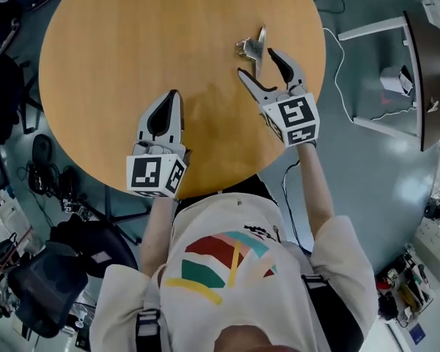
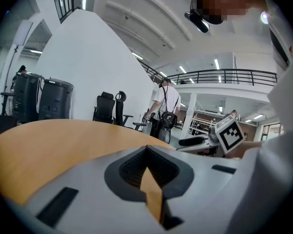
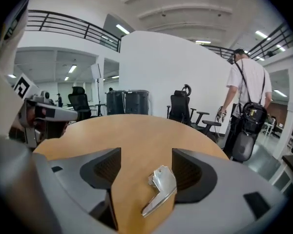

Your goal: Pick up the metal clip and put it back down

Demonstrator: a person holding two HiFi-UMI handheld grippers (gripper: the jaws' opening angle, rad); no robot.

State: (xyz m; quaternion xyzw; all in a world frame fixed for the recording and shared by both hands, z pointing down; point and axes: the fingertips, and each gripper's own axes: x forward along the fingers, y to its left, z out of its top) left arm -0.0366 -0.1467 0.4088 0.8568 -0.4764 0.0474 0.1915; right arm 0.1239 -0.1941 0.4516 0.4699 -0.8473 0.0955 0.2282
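The metal clip (image 1: 253,48) is a bent silver piece lying on the round wooden table (image 1: 132,42), toward its right side. My right gripper (image 1: 262,64) is open just short of it, one jaw on each side of the clip's near end. In the right gripper view the clip (image 3: 160,188) lies flat on the wood between the two dark pads, closer to the right one, and neither pad touches it. My left gripper (image 1: 163,114) rests over the table's near edge, well left of the clip, jaws together and holding nothing. In the left gripper view its jaws (image 2: 147,149) show only a thin sliver of wood between them.
The table edge curves close behind both grippers. A white desk (image 1: 385,72) and cables stand on the floor to the right. Beyond the table a standing person (image 3: 248,106) with a black bag, office chairs (image 3: 180,106) and dark bins (image 2: 39,99) are in view.
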